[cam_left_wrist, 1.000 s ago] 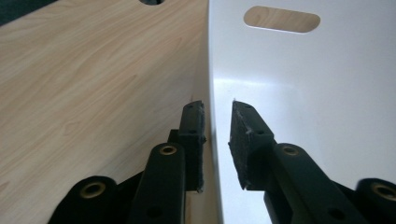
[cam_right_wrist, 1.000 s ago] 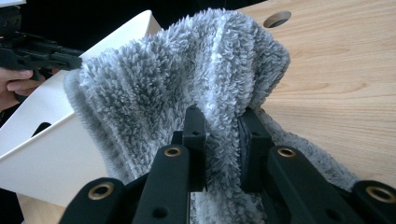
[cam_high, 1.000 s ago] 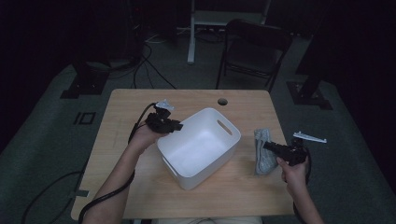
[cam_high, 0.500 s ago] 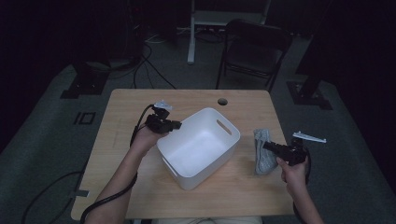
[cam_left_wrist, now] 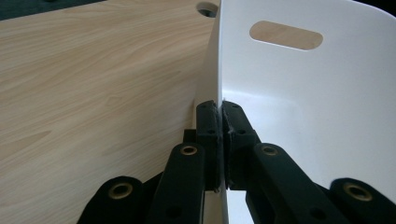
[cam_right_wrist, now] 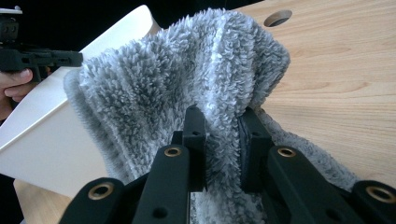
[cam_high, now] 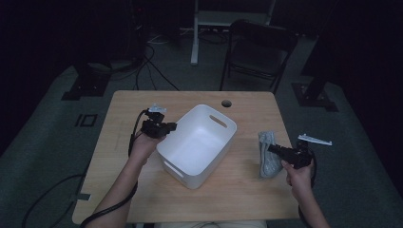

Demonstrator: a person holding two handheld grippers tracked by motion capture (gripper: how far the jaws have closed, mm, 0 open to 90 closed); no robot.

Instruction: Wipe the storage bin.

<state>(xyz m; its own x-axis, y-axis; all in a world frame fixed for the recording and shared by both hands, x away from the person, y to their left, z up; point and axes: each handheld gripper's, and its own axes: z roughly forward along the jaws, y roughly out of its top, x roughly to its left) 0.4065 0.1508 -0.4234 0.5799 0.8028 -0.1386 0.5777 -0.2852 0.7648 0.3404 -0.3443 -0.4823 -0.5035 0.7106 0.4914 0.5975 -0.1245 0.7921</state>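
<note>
A white plastic bin (cam_high: 183, 168) with handle slots stands at an angle in the middle of the wooden table (cam_high: 228, 199). My left gripper (cam_high: 172, 126) is at the bin's left rim, and in the left gripper view (cam_left_wrist: 219, 107) its jaws are shut on the thin bin wall (cam_left_wrist: 303, 93). A grey fluffy cloth (cam_high: 268, 164) lies to the right of the bin. My right gripper (cam_high: 271, 148) is shut on a fold of that cloth (cam_right_wrist: 187, 70), which bunches up over the jaws (cam_right_wrist: 219, 121). The bin (cam_right_wrist: 70, 126) shows just behind the cloth.
A round cable hole (cam_high: 226, 103) sits near the table's far edge. A dark folding chair (cam_high: 256, 52) and a desk frame stand beyond the table. Cables lie on the floor at the left. Bare tabletop lies left of the bin and along the front.
</note>
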